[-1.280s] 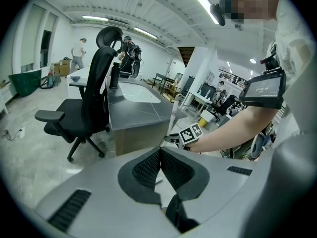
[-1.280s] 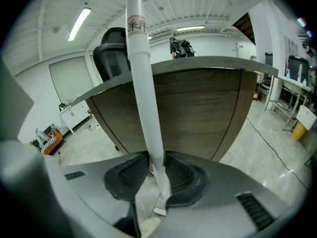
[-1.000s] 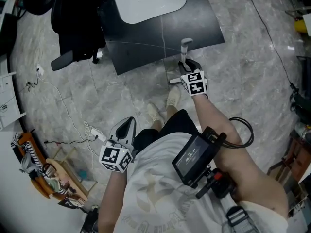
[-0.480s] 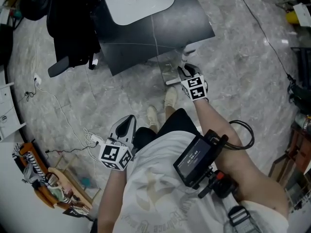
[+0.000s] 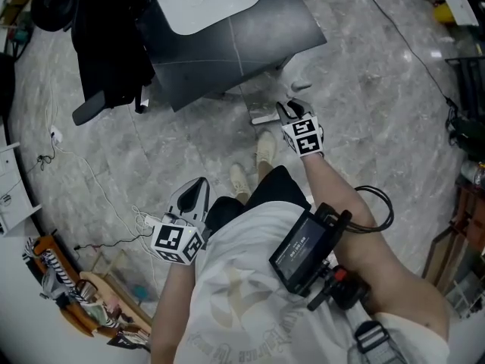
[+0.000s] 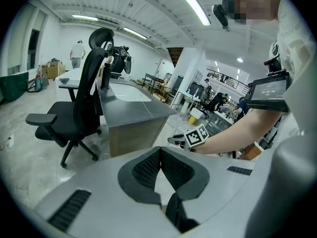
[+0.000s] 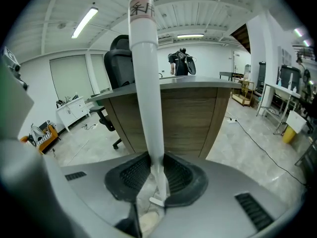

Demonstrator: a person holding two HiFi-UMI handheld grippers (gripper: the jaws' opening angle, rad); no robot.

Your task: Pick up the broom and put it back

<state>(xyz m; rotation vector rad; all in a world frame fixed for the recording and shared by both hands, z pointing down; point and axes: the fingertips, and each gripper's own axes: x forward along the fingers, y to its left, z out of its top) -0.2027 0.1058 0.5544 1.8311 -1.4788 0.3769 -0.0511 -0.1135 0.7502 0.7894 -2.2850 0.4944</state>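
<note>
The broom's white handle [image 7: 146, 83] stands upright between the pads of my right gripper [image 7: 154, 165], which is shut on it. In the head view the right gripper [image 5: 290, 114] sits just past the person's feet, by the desk's near corner. The handle's top [image 5: 298, 86] shows beyond it, and a flat pale piece [image 5: 263, 115] lies on the floor at its left. My left gripper [image 5: 200, 185] hangs low at the person's left side. In the left gripper view, the left gripper [image 6: 159, 151] has its pad tips touching with nothing between them.
A dark-topped desk [image 5: 250, 29] with wood-panel sides [image 7: 198, 118] stands right ahead of the broom. A black office chair [image 5: 106, 59] is at its left. Cables and a power strip [image 5: 144, 217] trail over the marble floor at the left. Shelving stands along the right edge [image 5: 466, 120].
The right gripper, still shut on the broom handle, has shifted a little beside the desk corner and risen slightly. The head view has swung. The left gripper has barely moved.
</note>
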